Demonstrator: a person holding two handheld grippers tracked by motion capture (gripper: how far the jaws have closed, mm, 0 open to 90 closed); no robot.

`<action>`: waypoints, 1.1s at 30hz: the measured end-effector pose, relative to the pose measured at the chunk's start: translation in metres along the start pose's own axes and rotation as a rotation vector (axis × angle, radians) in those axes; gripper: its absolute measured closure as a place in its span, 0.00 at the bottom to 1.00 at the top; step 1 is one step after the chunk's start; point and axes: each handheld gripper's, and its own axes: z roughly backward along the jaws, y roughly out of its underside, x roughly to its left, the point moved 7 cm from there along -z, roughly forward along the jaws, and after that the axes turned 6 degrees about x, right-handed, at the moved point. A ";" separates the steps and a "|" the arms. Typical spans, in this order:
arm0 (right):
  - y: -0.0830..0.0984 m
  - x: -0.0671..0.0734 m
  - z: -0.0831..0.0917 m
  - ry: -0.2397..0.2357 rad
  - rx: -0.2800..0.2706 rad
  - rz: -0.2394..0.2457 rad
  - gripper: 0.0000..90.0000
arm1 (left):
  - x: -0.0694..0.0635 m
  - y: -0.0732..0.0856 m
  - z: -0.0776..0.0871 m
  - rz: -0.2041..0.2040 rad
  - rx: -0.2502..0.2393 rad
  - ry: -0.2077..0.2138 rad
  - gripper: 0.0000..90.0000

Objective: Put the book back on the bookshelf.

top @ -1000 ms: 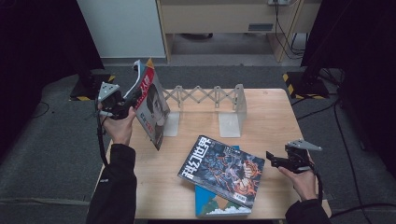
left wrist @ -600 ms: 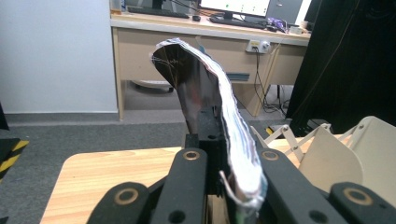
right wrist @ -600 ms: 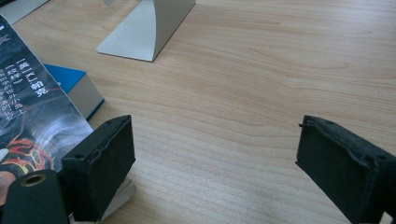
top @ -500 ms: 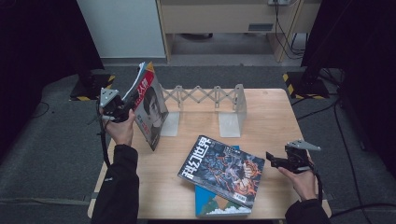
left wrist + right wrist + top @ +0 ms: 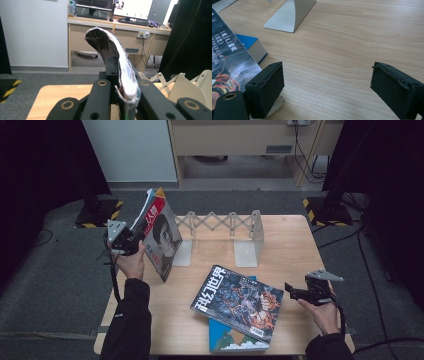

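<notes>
over the table (image 5: 295, 245), the left hand-held gripper (image 5: 131, 241), clamping the magazine (image 5: 161, 237), has sunk lower.

Magazine (image 5: 241, 302) atop book (image 5: 225, 340) (table's front)

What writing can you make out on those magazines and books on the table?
"科幻世界": large white title on the dark magazine lying flat.
"人": the one clear white character on the red band of the magazine held upright by the left gripper; the rest is blurred.
Small white lines on the dark cover: too small to read surely.
Blue book: no readable text.
</notes>
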 end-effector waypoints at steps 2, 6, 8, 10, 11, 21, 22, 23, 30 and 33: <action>0.001 0.000 -0.001 0.001 0.006 0.006 0.13 | 0.002 0.003 0.002 -0.006 -0.003 -0.003 0.95; 0.000 0.000 0.000 0.001 0.005 0.005 0.13 | 0.001 0.002 0.006 -0.044 0.008 -0.018 0.95; 0.001 0.000 0.000 0.003 0.006 0.003 0.13 | 0.000 0.003 0.007 -0.060 0.009 -0.026 0.94; 0.001 0.000 0.000 0.003 0.006 0.006 0.13 | -0.001 0.003 0.008 -0.053 0.006 -0.020 0.94; 0.000 0.001 0.000 0.002 0.006 0.006 0.13 | -0.001 0.003 0.008 -0.047 0.004 -0.018 0.94; 0.000 0.002 -0.001 0.000 0.008 0.004 0.13 | 0.000 0.004 0.007 -0.004 0.013 0.004 0.92; 0.000 0.002 -0.001 -0.001 0.009 0.004 0.13 | 0.001 0.004 0.006 0.006 0.014 0.008 0.92; 0.000 0.002 -0.001 -0.002 0.009 0.007 0.13 | 0.001 0.004 0.006 0.017 0.014 0.014 0.93; 0.000 0.004 -0.002 -0.007 0.010 0.005 0.13 | -0.005 0.003 0.000 0.036 -0.047 -0.022 0.96; 0.000 0.003 -0.002 -0.007 0.007 0.009 0.13 | -0.009 0.002 -0.005 0.032 -0.069 -0.024 0.96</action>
